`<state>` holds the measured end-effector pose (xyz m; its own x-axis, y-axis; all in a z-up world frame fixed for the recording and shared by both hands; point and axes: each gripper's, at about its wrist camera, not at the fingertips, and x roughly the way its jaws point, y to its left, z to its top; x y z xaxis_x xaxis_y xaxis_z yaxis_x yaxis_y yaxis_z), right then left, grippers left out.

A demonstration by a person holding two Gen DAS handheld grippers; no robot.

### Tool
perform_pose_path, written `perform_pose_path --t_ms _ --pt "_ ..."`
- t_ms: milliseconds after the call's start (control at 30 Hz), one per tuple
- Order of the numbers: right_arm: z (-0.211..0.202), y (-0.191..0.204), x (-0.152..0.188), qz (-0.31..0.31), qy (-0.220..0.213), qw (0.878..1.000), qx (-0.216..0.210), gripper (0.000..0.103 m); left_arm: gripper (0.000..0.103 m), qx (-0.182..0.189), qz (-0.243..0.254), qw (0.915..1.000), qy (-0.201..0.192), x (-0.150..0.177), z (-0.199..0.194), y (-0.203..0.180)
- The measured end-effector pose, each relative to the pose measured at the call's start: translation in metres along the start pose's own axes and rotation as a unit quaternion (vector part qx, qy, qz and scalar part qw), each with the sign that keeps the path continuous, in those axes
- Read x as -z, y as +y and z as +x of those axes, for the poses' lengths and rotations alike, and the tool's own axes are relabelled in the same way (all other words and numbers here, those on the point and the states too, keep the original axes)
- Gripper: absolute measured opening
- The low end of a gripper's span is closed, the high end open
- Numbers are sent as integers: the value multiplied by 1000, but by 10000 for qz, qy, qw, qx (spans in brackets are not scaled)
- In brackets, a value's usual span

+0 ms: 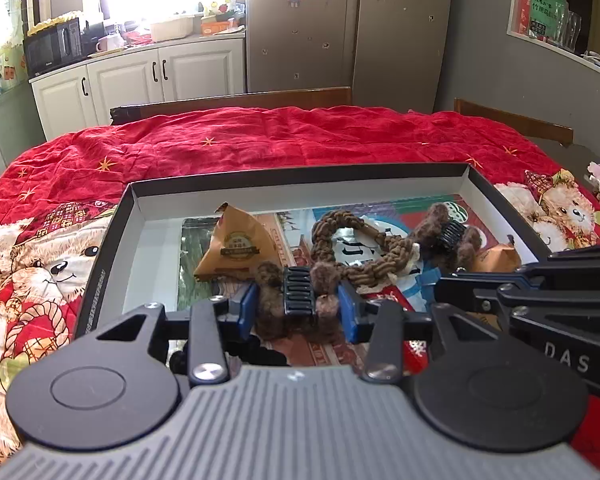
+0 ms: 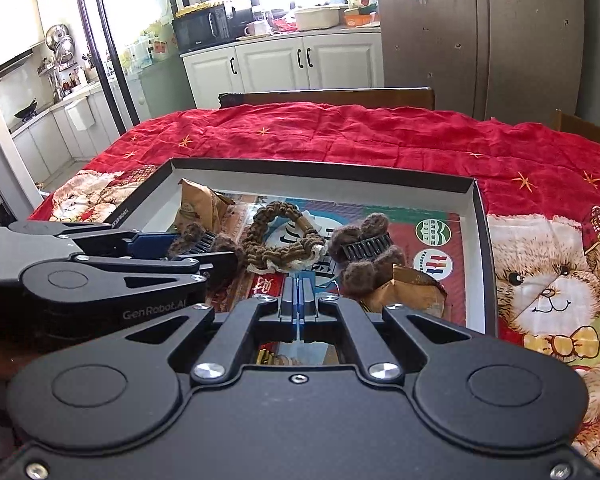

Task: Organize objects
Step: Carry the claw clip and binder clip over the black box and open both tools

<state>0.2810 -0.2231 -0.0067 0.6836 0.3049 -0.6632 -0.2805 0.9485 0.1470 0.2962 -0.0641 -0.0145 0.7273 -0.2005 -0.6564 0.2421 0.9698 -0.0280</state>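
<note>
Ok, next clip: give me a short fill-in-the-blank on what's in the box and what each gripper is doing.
1. The left gripper has a fuzzy brown hair ____ between its blue pads.
2. The right gripper is ____, with nothing between its fingers.
3. The braided rope ring lies inside the shallow ____.
4. The table is covered with a ____ cloth printed with teddy bears.

Missing words: clip; shut; box; red

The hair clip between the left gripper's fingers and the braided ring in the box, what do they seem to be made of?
Hair clip: looks like hard dark plastic teeth, slightly glossy, covered with fuzzy brown plush or yarn; the nap is visible.
Braided ring: seems knotted brown cord, matte, with pale frayed ends; whether cotton or synthetic cannot be told.
Box: likely cardboard, dark outside and white inside.
</note>
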Motion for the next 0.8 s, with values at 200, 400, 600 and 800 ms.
perform_pose_path --t_ms 200,400,600,800 --pt "2 -2 0 43 41 10000 -44 2 47 -14 22 10000 -6 0 1 0" --pt "4 -2 0 33 67 10000 -37 2 53 -42 37 10000 -18 1 2 -1" --pt "4 -3 1 20 51 10000 12 9 61 -77 50 9999 -50 1 -1 -2" --pt "-2 -2 0 -20 -18 10000 56 16 67 -56 61 9999 -116 -2 -6 -3"
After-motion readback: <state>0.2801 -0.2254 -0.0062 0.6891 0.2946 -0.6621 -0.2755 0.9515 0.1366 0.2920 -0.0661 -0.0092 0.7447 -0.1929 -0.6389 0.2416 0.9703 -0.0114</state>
